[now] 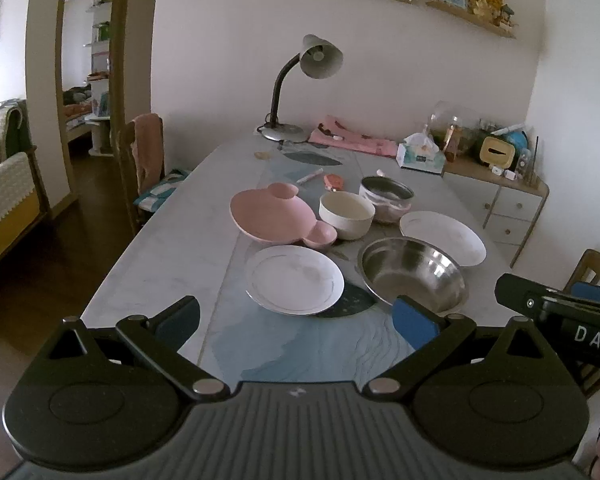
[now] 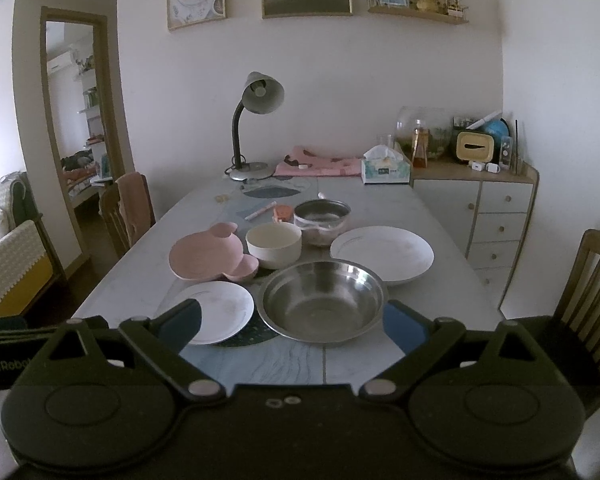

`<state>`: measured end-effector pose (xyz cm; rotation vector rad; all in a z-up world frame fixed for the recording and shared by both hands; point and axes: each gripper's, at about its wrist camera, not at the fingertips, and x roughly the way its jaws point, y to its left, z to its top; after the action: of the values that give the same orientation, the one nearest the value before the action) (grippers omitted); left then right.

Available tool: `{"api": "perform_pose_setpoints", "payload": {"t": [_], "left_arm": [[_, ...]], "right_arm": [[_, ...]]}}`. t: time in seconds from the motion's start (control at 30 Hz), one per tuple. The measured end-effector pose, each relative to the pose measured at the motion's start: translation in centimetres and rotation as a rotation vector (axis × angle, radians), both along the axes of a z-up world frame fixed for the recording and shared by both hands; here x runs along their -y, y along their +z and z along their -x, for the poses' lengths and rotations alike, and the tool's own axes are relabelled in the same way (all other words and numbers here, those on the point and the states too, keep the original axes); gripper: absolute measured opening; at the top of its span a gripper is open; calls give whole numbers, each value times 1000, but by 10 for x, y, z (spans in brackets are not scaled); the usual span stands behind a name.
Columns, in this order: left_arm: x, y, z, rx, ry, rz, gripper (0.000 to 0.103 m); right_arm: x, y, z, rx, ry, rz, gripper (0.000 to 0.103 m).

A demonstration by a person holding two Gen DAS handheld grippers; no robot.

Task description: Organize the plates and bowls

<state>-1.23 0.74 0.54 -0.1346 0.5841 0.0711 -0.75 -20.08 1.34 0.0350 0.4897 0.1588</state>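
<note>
Both grippers hover over the near edge of the marble-patterned worktop (image 2: 139, 272), clear of all crockery. The left gripper (image 1: 295, 322) has its jaws spread wide and empty; the right gripper (image 2: 293, 326) likewise, wide and empty.

Items to be organised lie grouped mid-worktop. Nearest is the large stainless-steel bowl (image 2: 322, 300), with the small round white plate (image 2: 215, 310) just beside it on the left. Behind these sit the pink bear-shaped plate (image 2: 209, 254), the cream ceramic bowl (image 2: 273, 246) touching or almost touching the pink plate's ear, the dark-lined marbled bowl (image 2: 322, 220) and the large white plate (image 2: 382, 254), whose near rim is overlapped in view by the steel bowl; contact cannot be told.

Assessment: no grasp has begun. The step in hand appears to be selection of a first piece. Recommended: take plates by the rim, one jaw under the lip, approaching low and level. The steel bowl is likely slick; grip its rolled rim squarely. Stack bowls into bowls, plates on plates, larger beneath. Lower each piece gently to avoid chipping the ceramics.
</note>
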Motion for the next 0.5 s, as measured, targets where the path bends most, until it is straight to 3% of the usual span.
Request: {"api": "perform_pose_setpoints", "payload": {"t": [0.5], "left_arm": [[25,-12,-52,-39,-4,19,103]], "right_arm": [[27,-7,-55,-73,-11,-1,98]]}}
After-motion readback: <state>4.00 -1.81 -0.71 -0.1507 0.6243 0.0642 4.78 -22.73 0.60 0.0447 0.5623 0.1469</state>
